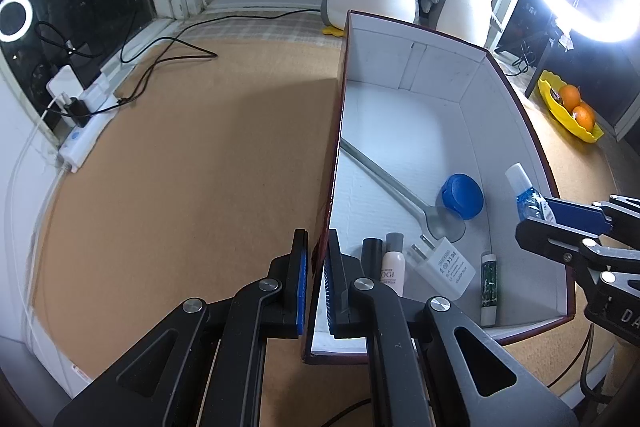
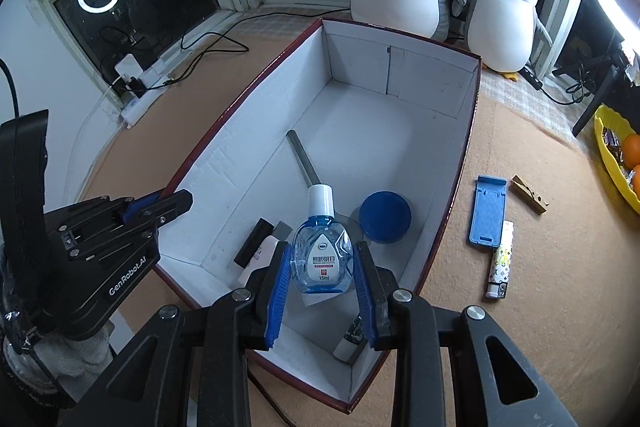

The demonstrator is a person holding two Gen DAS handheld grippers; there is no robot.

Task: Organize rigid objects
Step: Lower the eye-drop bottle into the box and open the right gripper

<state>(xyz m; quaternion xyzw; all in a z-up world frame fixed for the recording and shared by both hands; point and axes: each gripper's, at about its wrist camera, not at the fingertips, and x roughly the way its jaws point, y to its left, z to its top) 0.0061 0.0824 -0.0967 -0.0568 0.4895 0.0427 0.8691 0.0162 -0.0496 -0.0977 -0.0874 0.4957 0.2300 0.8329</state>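
eye-drop bottle (image 2: 321, 259) pinched between right jaws over box (image 2: 404, 45); left jaws clamp box wall

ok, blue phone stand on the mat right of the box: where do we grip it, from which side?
Across its two long edges, coming straight down from above. The blue phone stand lies flat on the mat, long and narrow. Grip toward the far end: the lighter lies at the near end, the wooden clothespin stands clear. Right gripper must first release the eye-drop bottle.

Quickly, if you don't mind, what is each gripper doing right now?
Left gripper: closed on the box wall.
Right gripper: closed on the eye-drop bottle, over the box.
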